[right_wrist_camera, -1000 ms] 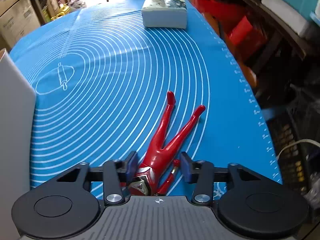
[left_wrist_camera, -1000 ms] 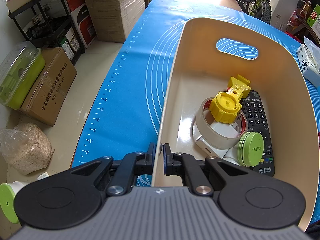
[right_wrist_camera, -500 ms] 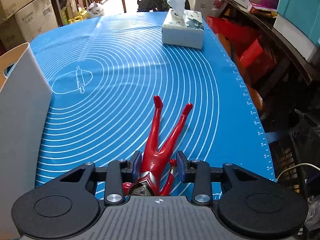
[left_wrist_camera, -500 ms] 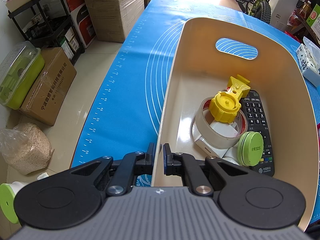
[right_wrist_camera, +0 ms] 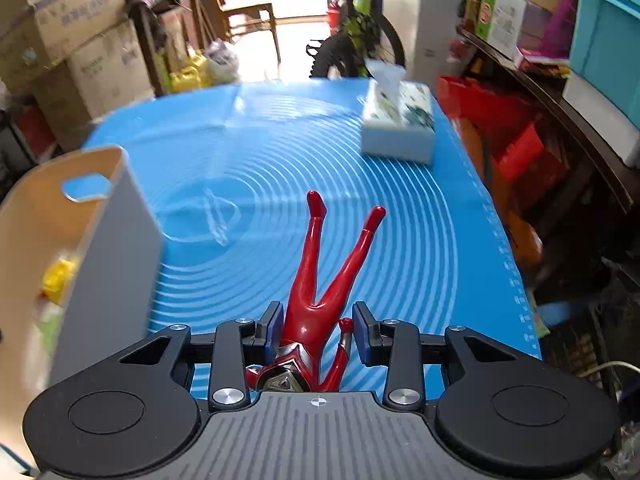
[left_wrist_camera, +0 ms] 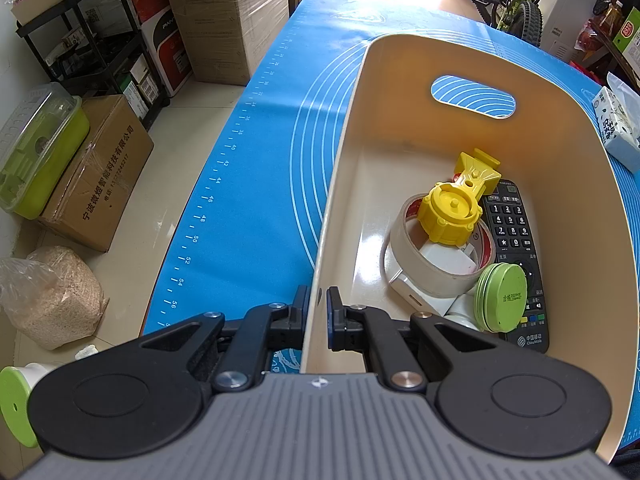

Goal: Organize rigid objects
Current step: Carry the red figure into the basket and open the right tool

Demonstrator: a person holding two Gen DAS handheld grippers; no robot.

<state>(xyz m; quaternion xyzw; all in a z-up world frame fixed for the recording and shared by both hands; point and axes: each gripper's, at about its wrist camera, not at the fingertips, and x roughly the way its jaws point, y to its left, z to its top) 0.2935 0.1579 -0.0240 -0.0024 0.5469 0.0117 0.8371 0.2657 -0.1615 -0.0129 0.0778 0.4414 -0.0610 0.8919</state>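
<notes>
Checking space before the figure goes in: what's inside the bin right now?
In the bin: tape roll, yellow cap on it, remote, green lid, a white block partly under the tape. Anything beneath them is hidden.

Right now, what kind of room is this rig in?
Probably a home storeroom or garage: stacked cardboard boxes, a bicycle by the doorway, cluttered shelves beside a table with a blue baking mat.

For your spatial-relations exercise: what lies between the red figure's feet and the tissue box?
Only bare blue mat separates the red figure from the tissue box, as the right wrist view shows.
</notes>
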